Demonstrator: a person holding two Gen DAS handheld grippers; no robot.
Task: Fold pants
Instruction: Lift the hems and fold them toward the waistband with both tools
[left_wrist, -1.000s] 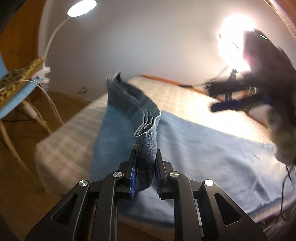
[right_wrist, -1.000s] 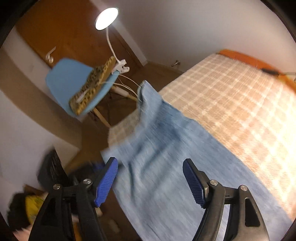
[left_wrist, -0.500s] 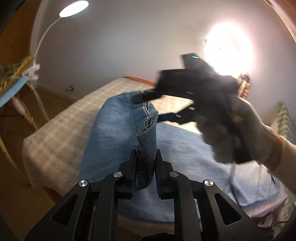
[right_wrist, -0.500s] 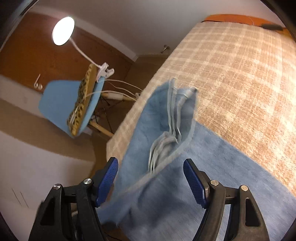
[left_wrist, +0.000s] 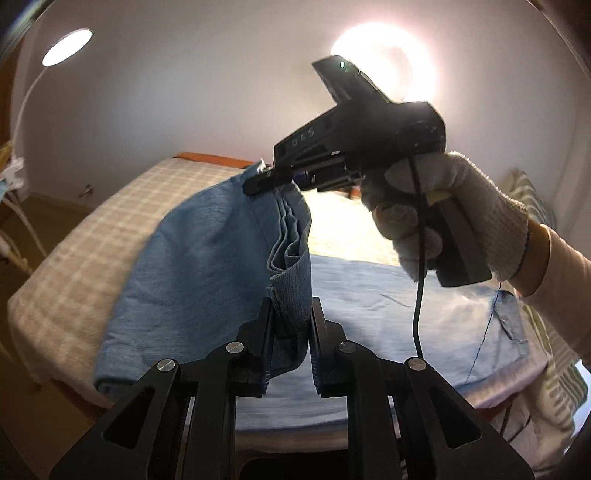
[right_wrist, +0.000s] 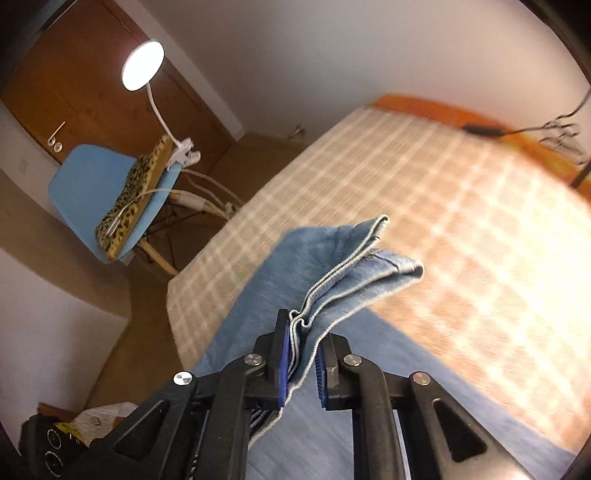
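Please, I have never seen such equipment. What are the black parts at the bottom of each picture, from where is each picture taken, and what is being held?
No robot is here: a person holds a two-finger tool in each hand, with a camera on each looking along its fingers. The black parts are those tools. In the left camera's picture the left gripper pinches the blue pants by a bunched edge; beyond it, a gloved hand holds the right gripper on the same edge. In the right camera's picture the right gripper is closing on that edge. The rest of the pants lies on a checked bed. A blue chair and lamp stand behind.
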